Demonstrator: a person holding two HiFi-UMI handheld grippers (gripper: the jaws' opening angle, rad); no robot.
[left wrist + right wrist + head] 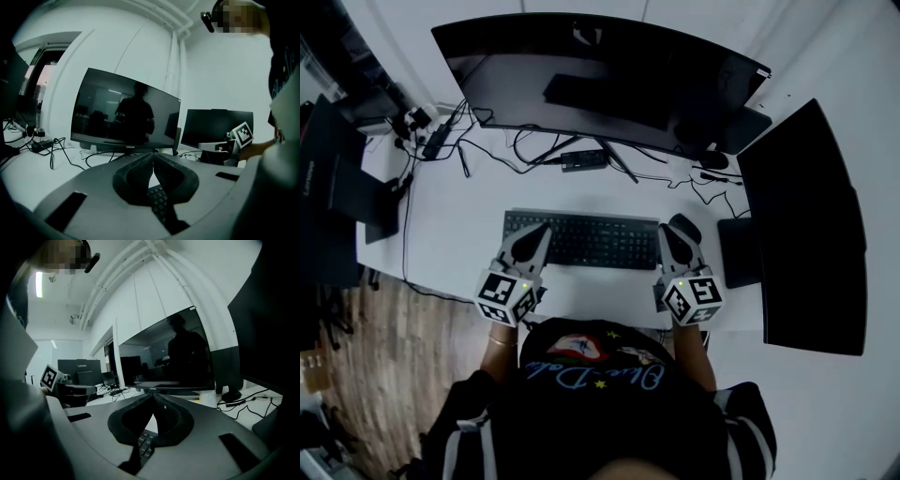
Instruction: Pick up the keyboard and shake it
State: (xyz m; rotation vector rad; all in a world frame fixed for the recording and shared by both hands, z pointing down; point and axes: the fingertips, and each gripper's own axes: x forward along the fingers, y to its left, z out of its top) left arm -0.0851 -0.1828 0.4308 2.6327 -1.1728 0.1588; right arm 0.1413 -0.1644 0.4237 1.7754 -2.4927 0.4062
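1. The keyboard [591,241] is seen lying flat, keys upward, on the white counter [459,244], in front of the wide monitor [600,75]; a second monitor [806,225] stands at its right side, and cables [487,141] are spread behind it.
2. The left claw [540,231] is held over the left end of the keyboard; the right claw [667,231] is held over the right end; both are pointed toward the wide monitor.
3. In the left gripper view the left claw [152,157] is closed, its two tips being pressed together; a part of the keyboard [159,201] is seen through the narrow gap below the tips.
4. In the right gripper view the right claw [153,397] is closed in the same way, tip against tip; the keyboard [146,444] is seen again in the gap under them.
5. Whether the keyboard is touched by either claw cannot be decided from these views.
6. A dark shirt [600,394] is seen at the lower edge of the head view.
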